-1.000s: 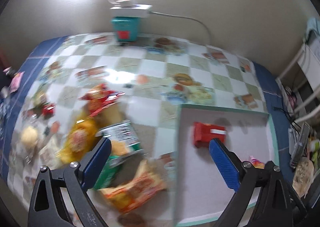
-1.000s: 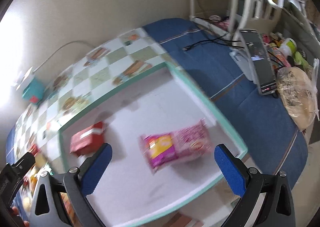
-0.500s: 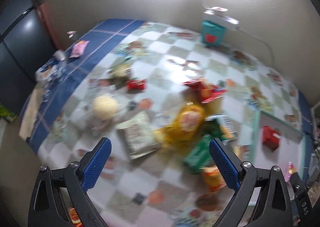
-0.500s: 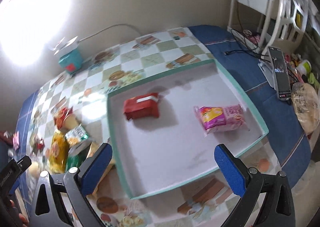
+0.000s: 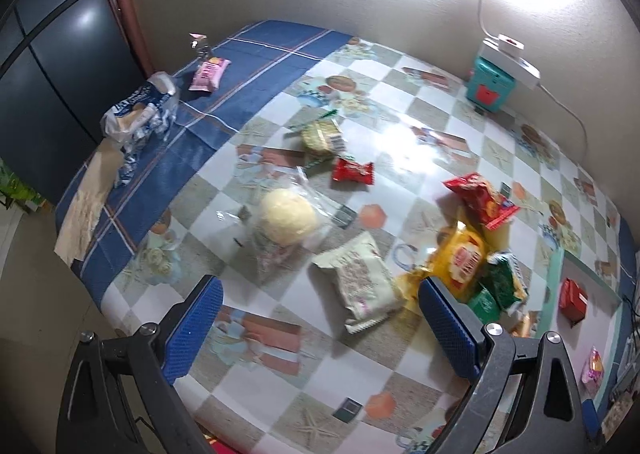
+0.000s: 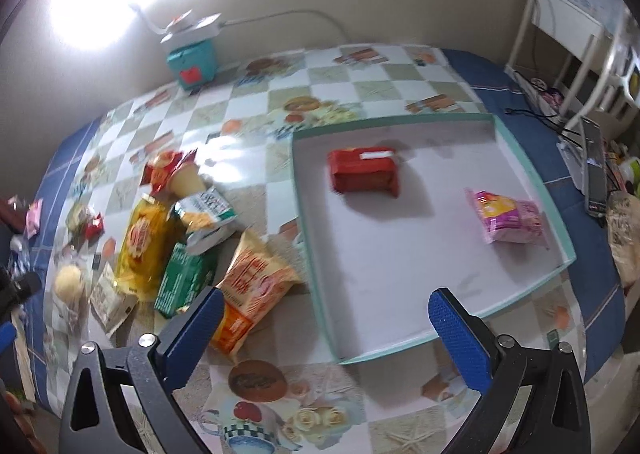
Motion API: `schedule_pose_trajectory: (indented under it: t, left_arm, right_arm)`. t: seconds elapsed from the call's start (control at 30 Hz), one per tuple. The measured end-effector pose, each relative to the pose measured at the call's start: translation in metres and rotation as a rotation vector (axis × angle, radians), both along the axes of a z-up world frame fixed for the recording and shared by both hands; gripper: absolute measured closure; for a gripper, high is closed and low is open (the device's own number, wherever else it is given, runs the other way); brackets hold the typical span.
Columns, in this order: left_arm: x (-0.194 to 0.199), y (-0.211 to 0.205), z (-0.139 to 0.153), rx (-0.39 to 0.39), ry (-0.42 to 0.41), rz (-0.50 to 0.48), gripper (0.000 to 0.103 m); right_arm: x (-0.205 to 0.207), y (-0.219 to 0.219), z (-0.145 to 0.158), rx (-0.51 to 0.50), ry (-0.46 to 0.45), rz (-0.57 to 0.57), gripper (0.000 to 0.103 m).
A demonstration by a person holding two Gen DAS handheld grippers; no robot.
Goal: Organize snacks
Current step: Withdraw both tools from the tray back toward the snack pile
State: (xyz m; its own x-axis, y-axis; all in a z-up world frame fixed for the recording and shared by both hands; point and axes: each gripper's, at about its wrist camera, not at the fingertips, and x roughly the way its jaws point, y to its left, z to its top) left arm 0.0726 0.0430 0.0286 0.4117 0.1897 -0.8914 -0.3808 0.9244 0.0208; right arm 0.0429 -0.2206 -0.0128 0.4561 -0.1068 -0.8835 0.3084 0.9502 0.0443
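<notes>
My left gripper (image 5: 320,318) hangs above the table (image 5: 404,142) with its blue pads spread wide and nothing between them. My right gripper (image 6: 324,328) is likewise splayed apart and empty, over the near edge of the shallow tray (image 6: 528,170).

The right wrist view gives me the tray in full: it lies toward the table's right end, and inside it a red packet (image 6: 364,172) lies near the far left corner with a pink packet (image 6: 508,222) well apart from it by the right wall. From the left wrist view I get only a sliver of that tray (image 5: 554,282) at the frame's right side, with the red packet (image 5: 573,300) and a scrap of the pink one (image 5: 594,364).

The loose pile sits just left of the tray: an orange bag (image 6: 252,278) touching its left wall, a green box (image 6: 184,282), a yellow bag (image 6: 140,242) and a red bag (image 6: 166,170).

Only the left wrist view shows me the table's left end clearly: a white packet (image 5: 362,280), a pale bun in clear wrap (image 5: 286,216), a small red sweet (image 5: 354,172), a green-and-yellow packet (image 5: 322,136), and on the blue cloth a pink wafer packet (image 5: 209,74) and a crumpled blue-and-white bag (image 5: 138,112). A teal box (image 5: 490,88) stands against the wall at the far edge.
</notes>
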Motion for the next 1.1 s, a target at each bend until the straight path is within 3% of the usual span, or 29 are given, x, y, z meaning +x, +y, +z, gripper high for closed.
schedule_pose_trajectory:
  t: [0.37, 0.6, 0.77, 1.1]
  left_arm:
    - [0.011, 0.013, -0.026, 0.003, 0.093, 0.028, 0.005]
    - [0.023, 0.011, -0.059, -0.062, 0.193, 0.018, 0.005]
    - [0.034, 0.01, -0.071, -0.139, 0.185, 0.026, 0.005]
    - [0.055, 0.005, -0.092, -0.123, 0.177, 0.035, 0.005]
  right_arm:
    - [0.012, 0.012, -0.037, 0.076, 0.132, 0.014, 0.0]
    - [0.016, 0.016, -0.053, 0.099, 0.172, 0.027, 0.0]
    - [0.017, 0.012, -0.056, 0.124, 0.169, 0.009, 0.0]
    - [0.023, 0.0, -0.053, 0.119, 0.156, -0.031, 0.0]
